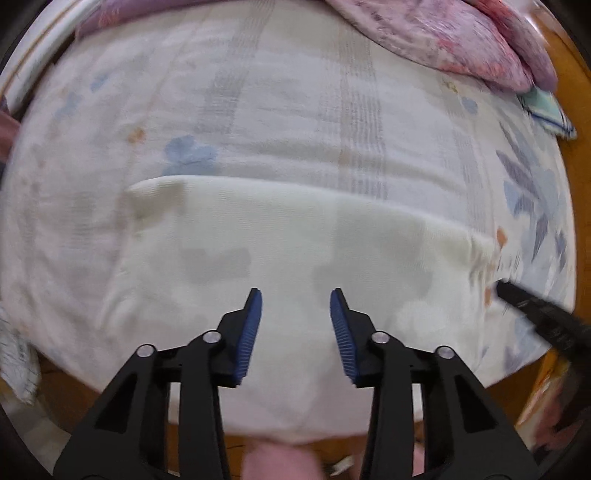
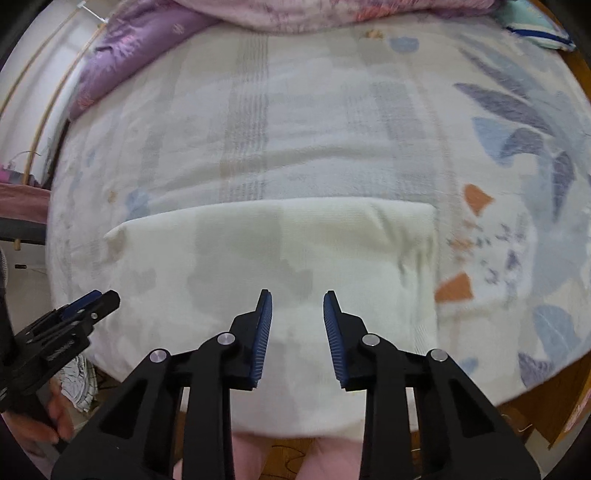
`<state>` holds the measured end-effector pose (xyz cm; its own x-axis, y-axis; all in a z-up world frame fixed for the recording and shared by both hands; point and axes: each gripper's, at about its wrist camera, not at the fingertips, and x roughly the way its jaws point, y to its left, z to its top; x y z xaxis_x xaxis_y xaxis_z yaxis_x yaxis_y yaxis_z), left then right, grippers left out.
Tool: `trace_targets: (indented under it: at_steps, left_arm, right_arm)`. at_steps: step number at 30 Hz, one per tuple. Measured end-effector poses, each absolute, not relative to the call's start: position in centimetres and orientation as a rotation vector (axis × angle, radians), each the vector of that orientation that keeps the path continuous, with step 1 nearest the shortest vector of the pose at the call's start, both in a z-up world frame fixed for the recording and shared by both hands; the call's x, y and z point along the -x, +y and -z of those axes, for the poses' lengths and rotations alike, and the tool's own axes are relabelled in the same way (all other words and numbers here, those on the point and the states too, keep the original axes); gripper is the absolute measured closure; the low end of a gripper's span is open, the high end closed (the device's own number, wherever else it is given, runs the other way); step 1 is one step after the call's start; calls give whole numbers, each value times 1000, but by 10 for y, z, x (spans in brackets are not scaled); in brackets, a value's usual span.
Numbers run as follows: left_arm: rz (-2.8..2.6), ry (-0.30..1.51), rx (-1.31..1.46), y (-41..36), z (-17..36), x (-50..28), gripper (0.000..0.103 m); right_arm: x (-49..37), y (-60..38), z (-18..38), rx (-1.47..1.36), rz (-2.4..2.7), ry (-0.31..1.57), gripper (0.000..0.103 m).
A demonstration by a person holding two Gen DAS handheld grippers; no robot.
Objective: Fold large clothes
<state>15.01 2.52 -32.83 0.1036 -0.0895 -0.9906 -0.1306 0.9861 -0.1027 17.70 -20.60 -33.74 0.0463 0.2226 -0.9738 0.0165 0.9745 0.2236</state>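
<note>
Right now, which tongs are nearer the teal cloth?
Right. Right tongs hang over the white garment's side nearest the teal cloth; left tongs hang over its far side.

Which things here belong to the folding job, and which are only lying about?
Belong to the job:
- white folded garment
- left hand-held gripper, jaws apart
- right hand-held gripper, jaws apart

Only lying about:
- floral bedsheet
- pink quilt
- purple pillow
- teal cloth

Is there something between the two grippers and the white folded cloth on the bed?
Nothing visible. The left gripper and right gripper both hang above the white folded cloth with jaws apart and nothing between them. The floral bedsheet around it is bare.
</note>
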Motion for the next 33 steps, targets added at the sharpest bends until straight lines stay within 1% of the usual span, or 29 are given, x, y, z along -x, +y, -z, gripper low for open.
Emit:
trace_targets:
  at_steps: [2, 5, 6, 7, 8, 10, 11, 14, 17, 19, 21, 23, 24, 25, 26, 27, 29, 30, 31, 33]
  left_arm:
    - [-22, 1475, 181, 19, 356, -174, 65]
    - [-27, 1555, 137, 12, 413, -190, 66]
    - [-37, 1611, 114, 10, 434, -186, 70]
    - [-36, 1641, 104, 9, 447, -178, 71]
    - [-30, 1641, 97, 9, 452, -167, 71]
    - [4, 1584, 92, 10, 449, -136, 70]
    - [17, 1589, 95, 11, 447, -122, 70]
    - [21, 1648, 132, 20, 442, -81, 70]
    - [14, 1763, 116, 26, 453, -44, 69]
    - [20, 1817, 86, 28, 458, -23, 70]
    - [11, 1848, 70, 35, 459, -13, 69]
    - [-12, 1833, 94, 46, 452, -20, 69]
    - [-23, 1811, 110, 53, 445, -29, 63]
    - [-28, 1790, 113, 59, 439, -38, 42]
    - [-36, 1759, 102, 65, 430, -50, 32]
    - [-42, 1727, 88, 70, 422, -60, 25]
    - [-55, 1631, 73, 90, 403, -94, 22]
    - [-72, 1608, 72, 100, 399, -110, 15]
    - [-88, 1595, 69, 107, 398, -121, 13]
    - [-141, 1542, 72, 130, 399, -152, 13]
  right_arm:
    - [-197, -199, 368, -186, -152, 1559, 75]
    - [-215, -187, 421, -188, -149, 1638, 75]
    - [-215, -183, 438, -169, -141, 1677, 75]
    - [-208, -181, 456, -150, -121, 1716, 75]
    - [-199, -181, 460, -152, -116, 1709, 75]
    - [-176, -178, 458, -119, -133, 1692, 75]
    - [-158, -176, 457, -90, -157, 1707, 75]
    - [-104, -182, 461, -119, -165, 1814, 75]
    - [-60, -187, 462, -139, -161, 1884, 75]
    - [-32, -188, 466, -141, -163, 1966, 75]
    - [-21, -192, 465, -151, -154, 1998, 75]
    - [-24, -201, 461, -190, -114, 2002, 74]
    - [-30, -206, 457, -214, -85, 1996, 69]
    - [-41, -214, 450, -232, -42, 1984, 45]
    - [-49, -218, 443, -229, -10, 1971, 23]
    - [-59, -223, 435, -221, 15, 1946, 19]
    - [-83, -232, 416, -214, 1, 1869, 18]
    - [-97, -236, 410, -200, -7, 1836, 18]
    - [-112, -242, 407, -181, 8, 1806, 18]
    - [-136, -254, 408, -178, 56, 1760, 18]
